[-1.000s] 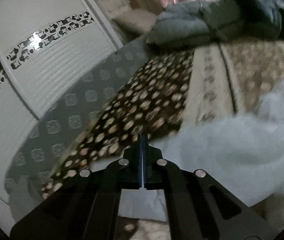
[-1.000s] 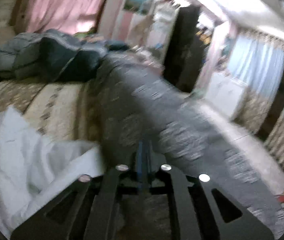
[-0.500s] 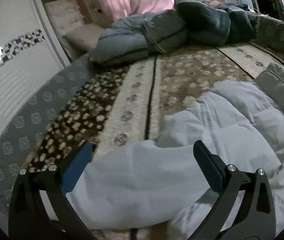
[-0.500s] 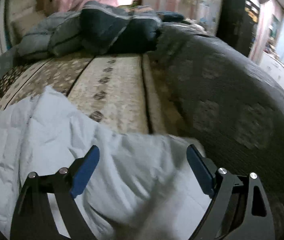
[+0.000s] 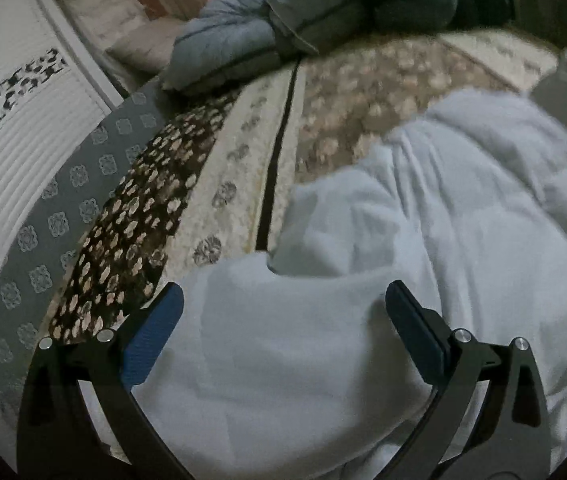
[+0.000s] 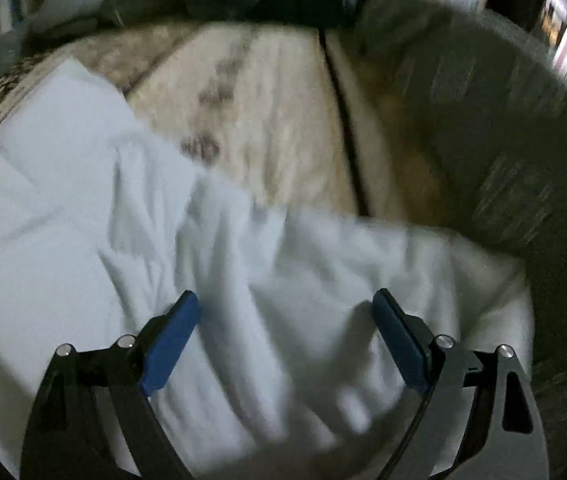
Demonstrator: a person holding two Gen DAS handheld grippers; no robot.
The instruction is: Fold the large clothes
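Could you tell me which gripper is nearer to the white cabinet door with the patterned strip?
Left. The left gripper hovers open over the white garment, with the cabinet door just beyond the bed's left edge. The right gripper faces the bed's other side.

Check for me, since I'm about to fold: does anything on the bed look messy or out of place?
Only the white garment: it lies rumpled and bunched on the patterned bedspread, not flat. Both the left gripper and right gripper are open above it.

surface: patterned bed (image 5: 243, 184) | on it: white padded garment (image 5: 423, 240), grey-blue quilt (image 5: 251, 36) at far end
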